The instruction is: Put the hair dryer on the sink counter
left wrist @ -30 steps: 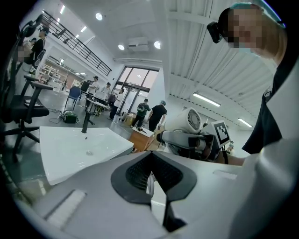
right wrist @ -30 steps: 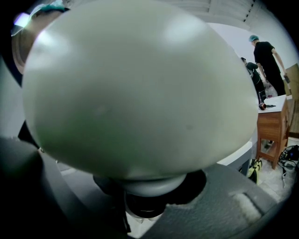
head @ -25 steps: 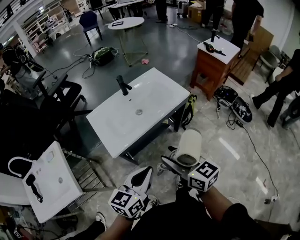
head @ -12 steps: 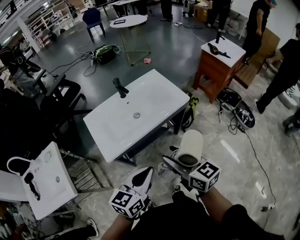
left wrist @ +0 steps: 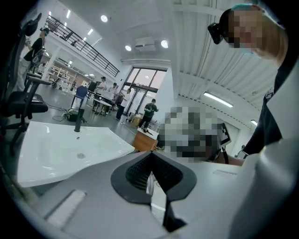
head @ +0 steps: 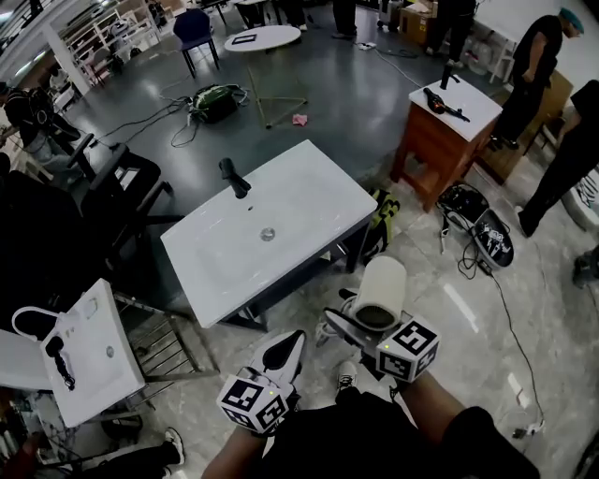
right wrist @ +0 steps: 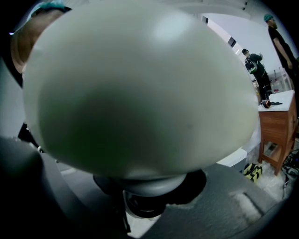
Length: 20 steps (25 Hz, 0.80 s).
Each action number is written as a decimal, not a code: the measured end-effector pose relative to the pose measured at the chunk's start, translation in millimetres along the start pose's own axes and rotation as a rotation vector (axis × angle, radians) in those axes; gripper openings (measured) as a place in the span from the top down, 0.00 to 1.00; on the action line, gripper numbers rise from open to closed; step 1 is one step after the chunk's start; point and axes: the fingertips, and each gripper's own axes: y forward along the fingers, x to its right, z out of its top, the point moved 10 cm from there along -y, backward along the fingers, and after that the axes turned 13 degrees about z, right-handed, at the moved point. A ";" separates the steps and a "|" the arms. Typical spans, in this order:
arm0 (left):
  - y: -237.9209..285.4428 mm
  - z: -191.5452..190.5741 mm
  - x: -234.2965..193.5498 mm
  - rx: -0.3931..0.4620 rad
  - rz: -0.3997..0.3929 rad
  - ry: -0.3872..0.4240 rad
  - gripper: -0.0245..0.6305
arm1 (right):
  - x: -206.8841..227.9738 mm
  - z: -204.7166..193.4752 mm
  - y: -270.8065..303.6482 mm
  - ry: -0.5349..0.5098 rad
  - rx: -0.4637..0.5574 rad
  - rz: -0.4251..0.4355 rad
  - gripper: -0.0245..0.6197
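**Hair dryer carried toward the sink counter**
The right gripper (head: pixel 348 329) fingers clench the cream hair dryer (head: pixel 379 292) above the floor, well apart from the white sink counter (head: pixel 314 198) at its 11 o'clock. The left gripper (head: pixel 285 354) fingers are closed on nothing. Probably best laid flat on the near rim, clear of the faucet (head: pixel 234 178).

1. The place was a large open hall fitted out as a test lab, not a home. A white sink counter (head: pixel 318 201) with a black faucet (head: pixel 234 178) stood free on a frame in mid-floor.
2. A second small basin (head: pixel 94 351) and a white-topped wooden cabinet (head: pixel 438 145) stood apart as similar mock-ups.
3. Cables (head: pixel 150 126) and a green bag (head: pixel 215 101) lay on the grey floor (head: pixel 346 94).
4. Shelving racks (head: pixel 94 33), a round white table (head: pixel 267 39) and a blue chair (head: pixel 194 28) stood at the far end.
5. The left gripper view showed a railed mezzanine (left wrist: pixel 79 39), ceiling spotlights (left wrist: pixel 104 18), tall glass doors (left wrist: pixel 140 88) and people standing about.
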 end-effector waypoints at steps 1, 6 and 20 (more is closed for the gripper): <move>3.0 0.7 2.8 0.002 0.006 0.001 0.96 | 4.0 1.3 -2.0 0.001 0.000 0.005 0.65; 15.0 3.5 16.9 0.007 0.037 0.004 0.96 | 20.8 8.7 -12.5 0.015 0.011 0.032 0.65; 34.3 8.8 45.2 0.014 0.055 0.024 0.96 | 40.7 17.3 -35.8 0.013 -0.003 0.061 0.65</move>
